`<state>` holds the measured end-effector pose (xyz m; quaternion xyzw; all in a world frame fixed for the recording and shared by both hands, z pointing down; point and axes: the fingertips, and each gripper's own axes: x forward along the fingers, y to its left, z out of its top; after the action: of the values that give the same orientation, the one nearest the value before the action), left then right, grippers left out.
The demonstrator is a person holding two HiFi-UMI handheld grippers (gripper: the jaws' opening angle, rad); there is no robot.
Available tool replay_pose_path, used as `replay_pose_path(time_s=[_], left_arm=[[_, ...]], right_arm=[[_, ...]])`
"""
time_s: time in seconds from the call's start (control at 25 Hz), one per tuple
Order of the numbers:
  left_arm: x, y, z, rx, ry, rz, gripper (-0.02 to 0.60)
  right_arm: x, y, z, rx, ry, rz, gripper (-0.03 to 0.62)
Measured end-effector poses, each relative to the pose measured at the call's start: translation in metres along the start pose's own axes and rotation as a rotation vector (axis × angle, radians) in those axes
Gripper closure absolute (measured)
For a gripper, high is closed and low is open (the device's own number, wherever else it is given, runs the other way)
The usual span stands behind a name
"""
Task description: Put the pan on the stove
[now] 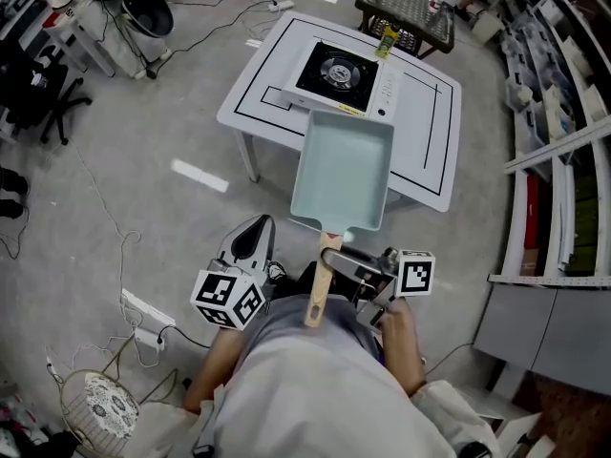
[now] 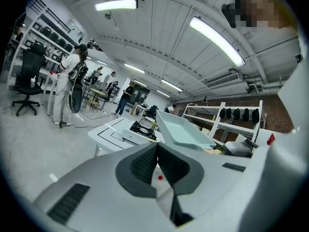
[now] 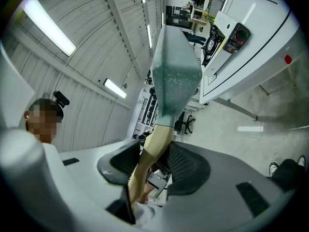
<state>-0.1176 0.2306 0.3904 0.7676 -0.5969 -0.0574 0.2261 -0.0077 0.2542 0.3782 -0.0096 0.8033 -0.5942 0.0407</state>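
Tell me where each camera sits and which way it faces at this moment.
Head view: worn by the person, facing steeply down at the pan, stove and table; torso, left gripper and right gripper show.
Left gripper view: on the left gripper, facing along its shut, empty jaws across the room; person's head top right.
Right gripper view: on the right gripper, facing along jaws clamped on the wooden handle; person's head at left.
Shared: all three show pan and stove.

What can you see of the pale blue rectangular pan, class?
The pale blue rectangular pan is shallow, empty, apparently coated metal, with a speckled underside and a light wooden handle. The right gripper clamps that handle, holding the pan aloft near the white table's front edge, short of the black-topped portable stove.
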Motion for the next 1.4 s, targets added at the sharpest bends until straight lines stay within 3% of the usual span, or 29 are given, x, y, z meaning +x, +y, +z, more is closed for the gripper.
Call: replay_pose_path(time_s=[0.44,1.4], left_arm=[[0.027,0.020,0.011,-0.007,0.018,-0.017,0.577],[0.176,0.060,0.078,0.037,0.028,-0.064,0.577]], right_arm=[[0.018,-0.013,0.030,0.002,-0.016,-0.005,0.416],[0.051,-0.058,0.177,-0.029,-0.029,-0.005,0.416]])
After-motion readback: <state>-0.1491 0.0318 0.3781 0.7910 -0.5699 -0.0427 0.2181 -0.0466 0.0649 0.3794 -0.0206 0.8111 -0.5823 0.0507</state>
